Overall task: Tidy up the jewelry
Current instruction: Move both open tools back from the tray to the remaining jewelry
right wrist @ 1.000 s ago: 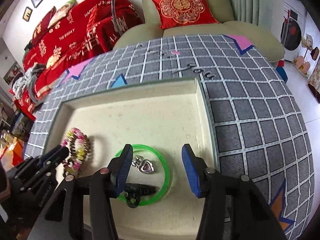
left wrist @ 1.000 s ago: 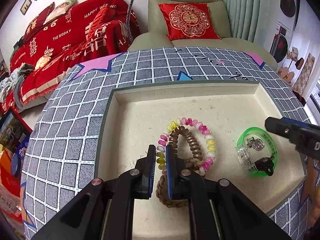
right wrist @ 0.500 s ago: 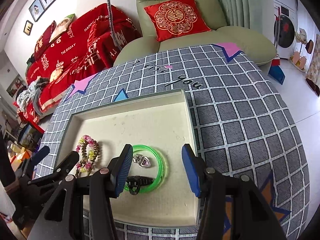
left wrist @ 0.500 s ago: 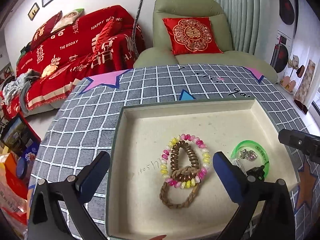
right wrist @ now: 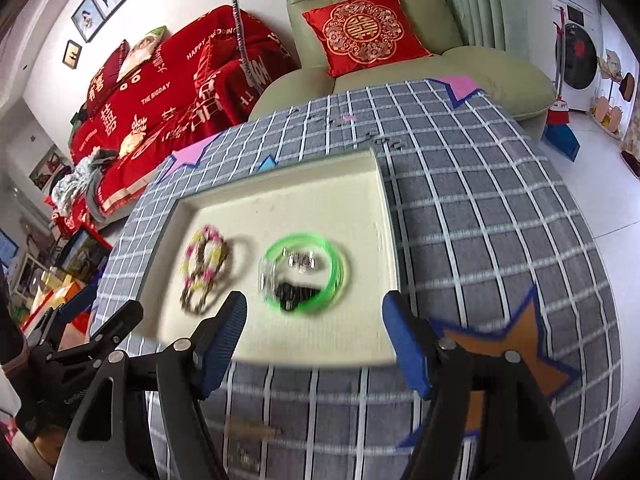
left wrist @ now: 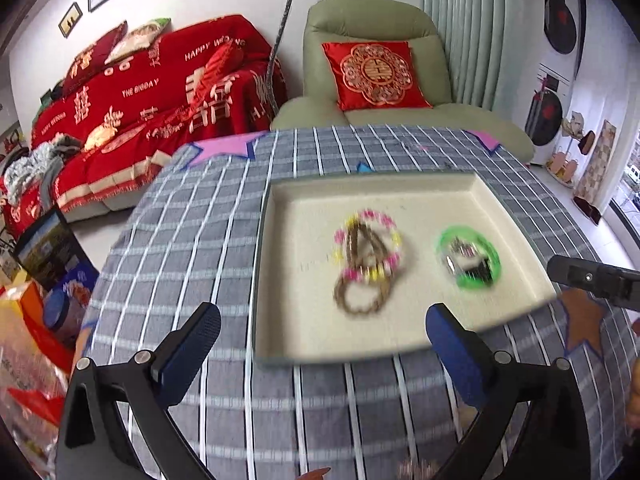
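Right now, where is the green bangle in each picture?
Left wrist view: green bangle lies right of middle, in the tray, right of the bracelets.
Right wrist view: green bangle lies near the middle, also right of the bracelets.
Shared landmark: the red cushion.

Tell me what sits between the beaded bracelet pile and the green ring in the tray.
Nothing: in the right wrist view, only bare cream tray floor separates the pink-and-yellow beaded bracelet pile from the green plastic ring.
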{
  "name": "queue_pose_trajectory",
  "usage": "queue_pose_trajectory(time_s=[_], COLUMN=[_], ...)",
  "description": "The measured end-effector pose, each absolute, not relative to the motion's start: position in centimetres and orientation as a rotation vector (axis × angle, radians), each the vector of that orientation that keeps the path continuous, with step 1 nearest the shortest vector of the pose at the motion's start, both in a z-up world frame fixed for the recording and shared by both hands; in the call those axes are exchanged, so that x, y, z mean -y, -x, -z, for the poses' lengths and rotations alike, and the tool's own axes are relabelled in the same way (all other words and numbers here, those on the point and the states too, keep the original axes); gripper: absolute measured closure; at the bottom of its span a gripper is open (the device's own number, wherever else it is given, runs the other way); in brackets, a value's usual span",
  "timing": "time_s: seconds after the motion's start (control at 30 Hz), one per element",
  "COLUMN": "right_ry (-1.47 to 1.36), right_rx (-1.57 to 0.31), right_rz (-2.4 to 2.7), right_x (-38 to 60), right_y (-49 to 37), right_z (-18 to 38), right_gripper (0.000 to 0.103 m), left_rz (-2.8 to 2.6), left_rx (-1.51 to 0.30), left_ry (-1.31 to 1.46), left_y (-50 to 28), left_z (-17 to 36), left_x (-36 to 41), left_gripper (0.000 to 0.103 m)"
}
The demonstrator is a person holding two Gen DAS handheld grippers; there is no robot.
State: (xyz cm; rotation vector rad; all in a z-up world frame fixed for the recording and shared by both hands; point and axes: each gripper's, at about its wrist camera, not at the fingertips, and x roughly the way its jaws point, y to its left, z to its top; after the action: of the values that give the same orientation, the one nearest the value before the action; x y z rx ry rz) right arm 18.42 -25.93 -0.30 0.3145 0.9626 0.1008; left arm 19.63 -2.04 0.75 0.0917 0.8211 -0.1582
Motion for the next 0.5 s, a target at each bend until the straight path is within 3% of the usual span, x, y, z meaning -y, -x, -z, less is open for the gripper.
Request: queue_pose_trajectory(time_s=[0.5], right_ry=[-0.283], right_rx=[-1.054], right_rz=[-0.158], right_x=[24.6], right_y=[-10.3], right_z=[2.9], right_gripper=[0.029], left_rz=[0.316], left_rx=[-0.889], left_ry=[-0.199], left_y=[-11.7], left_z=[2.2], left_x=[0.6], left_gripper=[0.0])
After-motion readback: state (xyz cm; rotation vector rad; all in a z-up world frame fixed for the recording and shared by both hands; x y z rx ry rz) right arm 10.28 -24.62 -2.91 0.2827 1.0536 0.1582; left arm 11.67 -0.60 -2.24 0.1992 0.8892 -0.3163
